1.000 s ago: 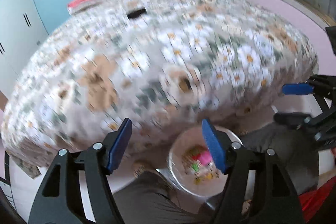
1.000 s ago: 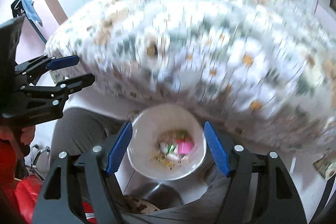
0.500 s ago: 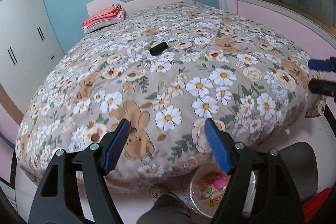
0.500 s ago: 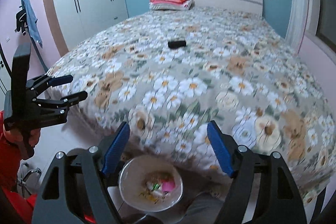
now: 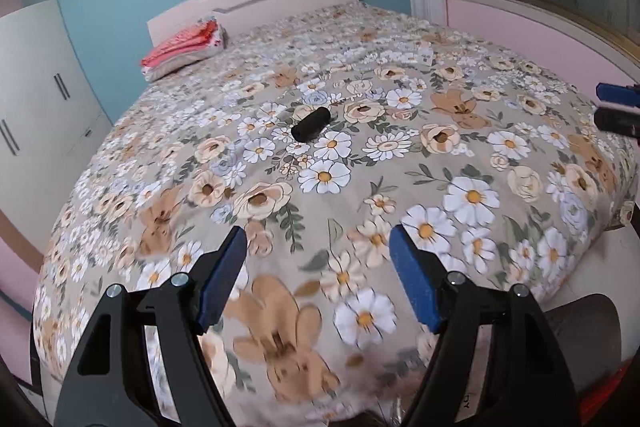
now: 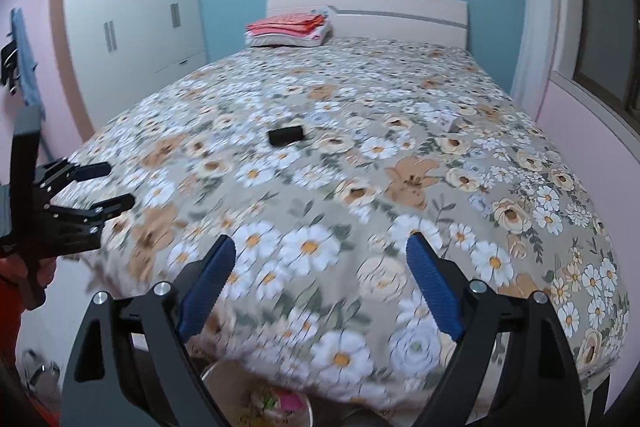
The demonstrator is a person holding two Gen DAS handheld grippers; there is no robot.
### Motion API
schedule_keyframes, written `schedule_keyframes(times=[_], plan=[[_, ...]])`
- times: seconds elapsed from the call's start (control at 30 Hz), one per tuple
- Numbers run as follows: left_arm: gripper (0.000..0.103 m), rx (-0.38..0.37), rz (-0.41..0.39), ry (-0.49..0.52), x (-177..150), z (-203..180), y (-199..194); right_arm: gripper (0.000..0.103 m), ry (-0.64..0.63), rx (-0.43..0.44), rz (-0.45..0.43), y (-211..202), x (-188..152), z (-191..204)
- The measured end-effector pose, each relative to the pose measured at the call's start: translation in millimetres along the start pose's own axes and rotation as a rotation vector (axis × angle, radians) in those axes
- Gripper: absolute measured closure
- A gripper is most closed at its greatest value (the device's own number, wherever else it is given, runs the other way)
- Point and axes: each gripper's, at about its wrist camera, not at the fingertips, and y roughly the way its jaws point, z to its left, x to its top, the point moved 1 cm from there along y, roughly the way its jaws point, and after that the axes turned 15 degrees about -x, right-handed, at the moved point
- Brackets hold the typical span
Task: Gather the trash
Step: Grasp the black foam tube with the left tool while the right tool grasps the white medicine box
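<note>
Near the middle of the bed (image 5: pixel 400 155), a black roll (image 5: pixel 310 123) is lying; both the left gripper (image 5: pixel 316 275) and right gripper (image 6: pixel 320 283) are hovering with fingers spread, empty.

Floral cloth bedspread (image 5: pixel 400 163) — matt, glossy headboard (image 6: pixel 400 13)
</note>
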Motion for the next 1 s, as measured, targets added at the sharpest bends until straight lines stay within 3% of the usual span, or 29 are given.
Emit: schedule_keyframes(times=[0.4, 0.6, 1.0], plan=[[0.030, -0.038, 0.111, 0.017, 52, 69, 127, 0.014, 0.109, -0.099, 0.074, 121, 44, -33], [0.030, -0.152, 0.102, 0.081, 80, 90, 185, 0.014, 0.166, -0.144, 0.113, 188, 61, -50], [0.030, -0.224, 0.213, 0.105, 122, 139, 314, 0.013, 0.250, -0.253, 0.169, 314, 104, -84]])
